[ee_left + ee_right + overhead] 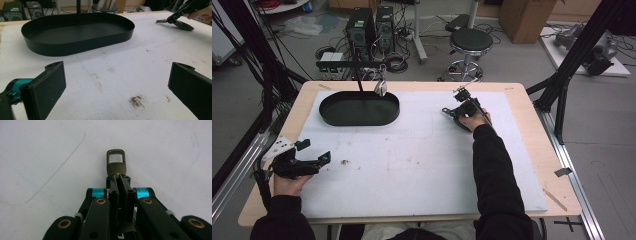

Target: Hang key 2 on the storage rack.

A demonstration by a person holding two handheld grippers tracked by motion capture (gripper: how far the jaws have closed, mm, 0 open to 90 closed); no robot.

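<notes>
My right gripper [119,178] is shut on a small bronze metal clip [115,162] whose rectangular loop sticks out past the fingertips, just over the white mat [50,150]. In the high view the right gripper [452,111] is at the mat's far right part. My left gripper [314,152] rests at the near left, pointing right. Its jaws stand wide open with nothing between them [117,82]. The left gripper view also shows the right gripper [172,18] far off at the upper right.
A black oval tray [359,107] [75,32] lies at the mat's far left. Behind it a black stand [357,75] carries a hanging metal clip [380,88]. A small dark stain [344,161] marks the mat near the left gripper. The wooden table edge [532,130] frames the mat.
</notes>
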